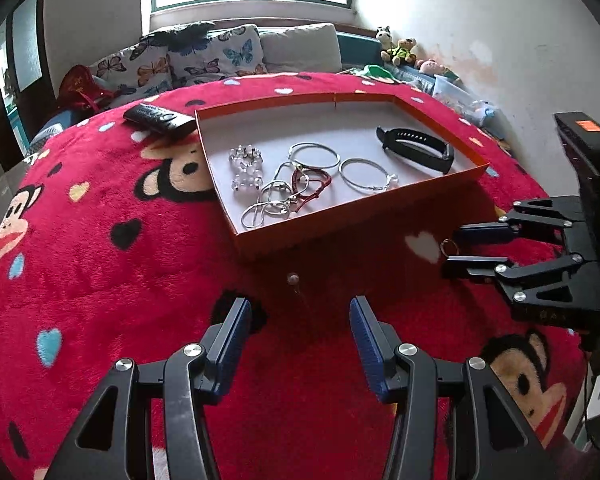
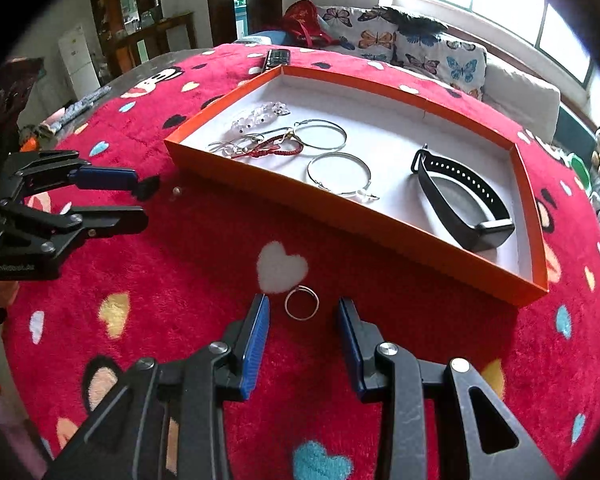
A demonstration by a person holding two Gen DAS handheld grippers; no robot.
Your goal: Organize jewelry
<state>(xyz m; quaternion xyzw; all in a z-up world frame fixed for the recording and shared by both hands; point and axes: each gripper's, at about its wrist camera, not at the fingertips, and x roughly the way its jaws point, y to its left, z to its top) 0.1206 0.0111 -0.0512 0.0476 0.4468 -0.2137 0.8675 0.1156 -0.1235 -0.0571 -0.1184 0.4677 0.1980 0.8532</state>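
While the orange tray (image 2: pixel 532 288) sits far across the red blanket (image 2: pixel 180 280), the right gripper (image 2: pixel 303 312) hovers spread — the ring (image 2: pixel 301 303) lies flat between its tips, untouched; left gripper (image 1: pixel 300 312) spread, near a small bead (image 1: pixel 293 278).

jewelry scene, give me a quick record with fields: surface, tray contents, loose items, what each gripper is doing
surface: red blanket with hearts and monkey faces
tray: orange tray, white inside
in tray: black band, two silver bangles, clear bead bracelet, red cord tangled with silver chains
loose: ring and pearl stud, both on the blanket
right gripper: open, fingers either side of the ring, not touching
left gripper: open, empty, pearl stud just ahead
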